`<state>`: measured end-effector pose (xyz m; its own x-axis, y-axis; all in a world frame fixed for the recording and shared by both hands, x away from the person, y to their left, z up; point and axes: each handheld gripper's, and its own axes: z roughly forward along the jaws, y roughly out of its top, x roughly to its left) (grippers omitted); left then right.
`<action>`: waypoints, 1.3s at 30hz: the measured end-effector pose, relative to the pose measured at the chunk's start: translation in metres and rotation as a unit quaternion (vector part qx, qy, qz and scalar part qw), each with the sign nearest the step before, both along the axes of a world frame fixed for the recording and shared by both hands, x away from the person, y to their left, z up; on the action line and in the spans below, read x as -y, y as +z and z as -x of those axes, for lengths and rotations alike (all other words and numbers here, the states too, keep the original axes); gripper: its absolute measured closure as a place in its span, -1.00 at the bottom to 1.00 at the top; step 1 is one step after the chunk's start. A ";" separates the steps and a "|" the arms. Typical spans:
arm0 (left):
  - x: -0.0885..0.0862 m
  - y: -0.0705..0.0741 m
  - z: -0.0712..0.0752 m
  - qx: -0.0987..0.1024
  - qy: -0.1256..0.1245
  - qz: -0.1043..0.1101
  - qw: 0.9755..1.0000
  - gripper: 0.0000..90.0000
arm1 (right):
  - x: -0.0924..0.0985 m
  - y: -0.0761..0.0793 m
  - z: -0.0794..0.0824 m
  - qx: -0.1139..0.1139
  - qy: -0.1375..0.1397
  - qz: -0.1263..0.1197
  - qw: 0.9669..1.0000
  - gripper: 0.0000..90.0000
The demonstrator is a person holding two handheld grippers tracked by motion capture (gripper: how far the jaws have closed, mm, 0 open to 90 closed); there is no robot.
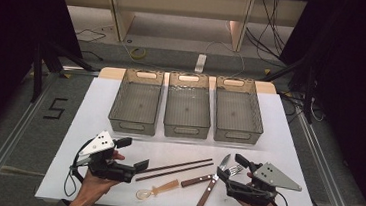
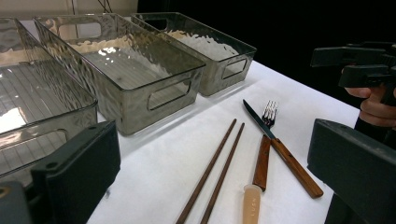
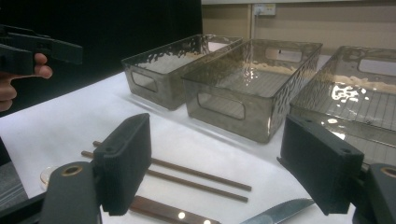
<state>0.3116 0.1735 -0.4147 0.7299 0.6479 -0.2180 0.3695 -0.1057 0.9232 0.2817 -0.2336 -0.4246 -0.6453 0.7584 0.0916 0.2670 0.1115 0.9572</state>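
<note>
Cutlery lies on the white table top (image 1: 93,125): a pair of dark chopsticks (image 1: 175,168), a wooden-handled knife (image 1: 207,194), a fork (image 1: 236,170) crossing it, and an amber-handled spoon (image 1: 156,188). My left gripper (image 1: 133,153) hovers just left of the chopsticks, open and empty. In the left gripper view its jaws (image 2: 212,158) stand wide apart with the chopsticks (image 2: 219,158), knife (image 2: 285,156) and fork (image 2: 264,158) beyond them. My right gripper (image 1: 230,166) is open by the knife blade and fork tines. The right gripper view frames the chopsticks (image 3: 187,175) between its spread jaws (image 3: 224,163).
Three translucent grey bins stand side by side at the back of the table: left (image 1: 134,126), middle (image 1: 186,131), right (image 1: 237,135). All look empty. Bare white surface lies between the bins and the cutlery. The table's front edge is right by my hands.
</note>
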 end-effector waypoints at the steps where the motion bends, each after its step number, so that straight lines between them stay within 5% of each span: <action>1: 0.000 0.000 0.000 0.000 0.000 0.000 1.000 -0.96 | 0.000 0.000 0.000 0.000 0.000 0.001 1.000 -0.44; 7: 0.001 0.000 -0.004 -0.011 0.000 -0.008 1.000 -0.95 | 0.000 0.000 0.000 -0.004 0.000 0.000 1.000 -0.44; 13: 0.007 0.002 -0.009 -0.020 -0.001 -0.056 0.998 -0.91 | -0.001 -0.001 -0.001 -0.003 0.002 0.006 1.000 -0.44; 23: 0.022 0.015 -0.028 -0.061 -0.008 -0.118 0.991 -0.90 | -0.003 -0.002 -0.001 -0.009 0.012 0.016 1.000 -0.44; 28: 0.034 0.016 -0.039 -0.078 -0.020 -0.148 0.986 -0.88 | -0.002 -0.001 -0.002 -0.013 0.010 0.015 1.000 -0.44; 30: 0.039 0.015 -0.044 -0.087 -0.030 -0.168 0.982 -0.78 | -0.001 -0.001 -0.002 -0.013 0.011 0.015 1.000 -0.44; 31: 0.044 0.013 -0.050 -0.097 -0.039 -0.187 0.977 -0.75 | -0.002 -0.001 -0.001 -0.013 0.010 0.016 1.000 -0.44; 32: 0.044 0.013 -0.050 -0.097 -0.039 -0.187 0.977 -0.72 | -0.002 -0.001 -0.001 -0.013 0.010 0.016 1.000 -0.44; 36: 0.051 0.010 -0.062 -0.123 -0.048 -0.211 0.969 -0.69 | -0.002 -0.002 -0.002 -0.018 0.012 0.018 1.000 -0.44; 39: 0.059 0.009 -0.066 -0.125 -0.050 -0.235 0.963 -0.67 | -0.002 -0.002 -0.002 -0.017 0.013 0.018 1.000 -0.44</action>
